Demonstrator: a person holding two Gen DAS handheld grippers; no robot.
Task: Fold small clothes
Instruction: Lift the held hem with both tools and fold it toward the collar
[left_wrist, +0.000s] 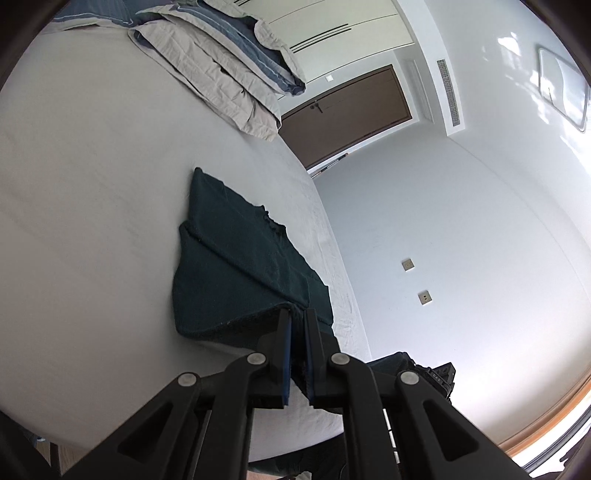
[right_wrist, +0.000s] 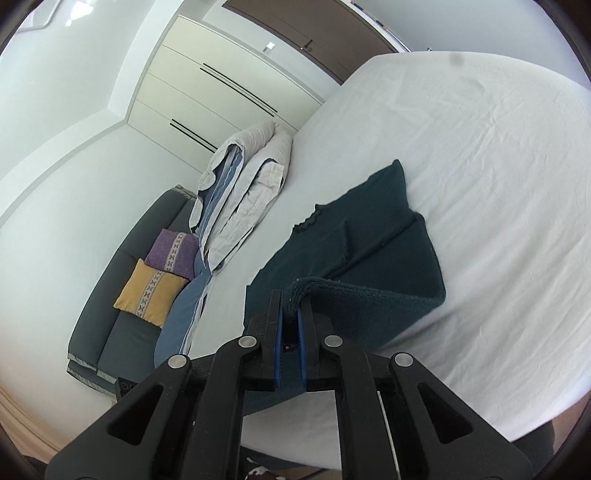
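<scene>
**Both grippers pinch the near hem of a dark garment on the bed**

A dark green knitted garment (left_wrist: 236, 258) lies on the white sheet of the bed (left_wrist: 92, 221), close to the near edge of the mattress and well away from the far end. Most of it rests flat; a fold line runs across its middle and a ragged, frilled trim shows along one side.

The left gripper (left_wrist: 297, 321) has its jaws closed on one near corner of the garment, the blue pads pressing the cloth between them. That corner is lifted off the sheet, and the fabric slopes down from the jaws to the part still lying on the bed.

The right gripper (right_wrist: 291, 306) likewise has its jaws closed on the other near corner of the garment (right_wrist: 369, 251). The thick hem curls over between the pads and stands raised above the sheet, with the rest of the cloth spreading away from it onto the mattress.

At the far end of the bed a folded grey and blue duvet (right_wrist: 240, 192) is heaped. Beside the bed stands a dark sofa (right_wrist: 122, 295) with a purple cushion (right_wrist: 171, 253) and a yellow cushion (right_wrist: 147, 291) touching each other. A brown door (left_wrist: 347, 114) and pale wardrobe fronts (right_wrist: 221, 85) fill the far wall.
</scene>
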